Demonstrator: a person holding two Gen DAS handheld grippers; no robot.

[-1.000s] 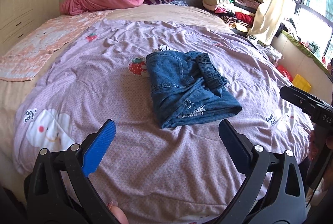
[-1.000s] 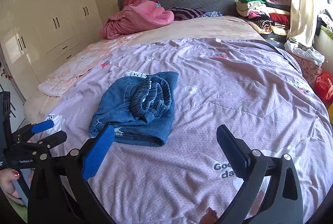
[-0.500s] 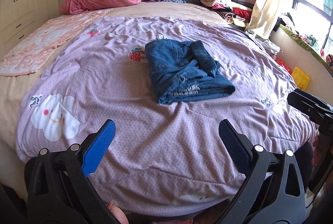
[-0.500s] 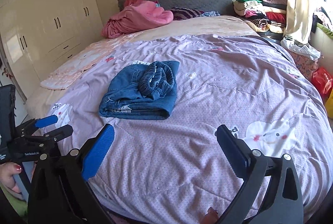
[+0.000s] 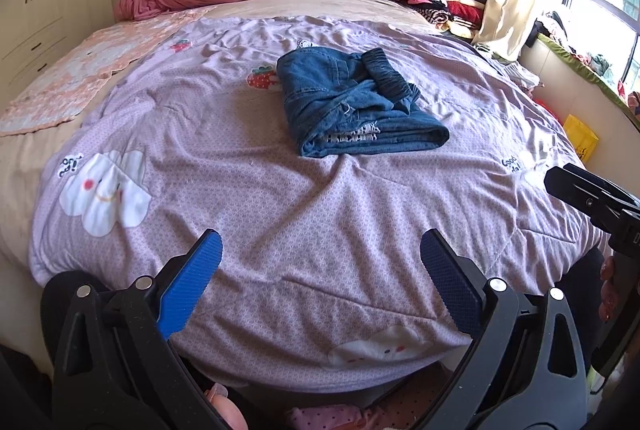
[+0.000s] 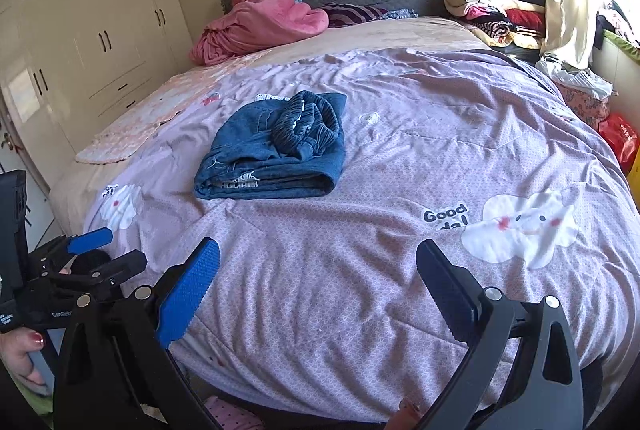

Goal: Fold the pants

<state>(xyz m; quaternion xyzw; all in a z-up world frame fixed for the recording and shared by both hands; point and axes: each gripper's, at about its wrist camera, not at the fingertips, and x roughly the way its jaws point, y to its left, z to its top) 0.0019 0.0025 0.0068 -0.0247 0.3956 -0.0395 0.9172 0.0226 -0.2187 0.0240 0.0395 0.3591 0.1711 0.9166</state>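
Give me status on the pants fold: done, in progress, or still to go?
Looks done: the denim pants lie as a compact folded bundle on the purple quilt, with the elastic waistband bunched loosely on top. In hand: nothing; the left gripper and right gripper are both open, empty and clear of the bundle. Left: at most tidying that waistband.

- Your left gripper: jaws wide apart, empty, over the quilt's near edge.
- Folded jeans lie mid-quilt, well apart from it.
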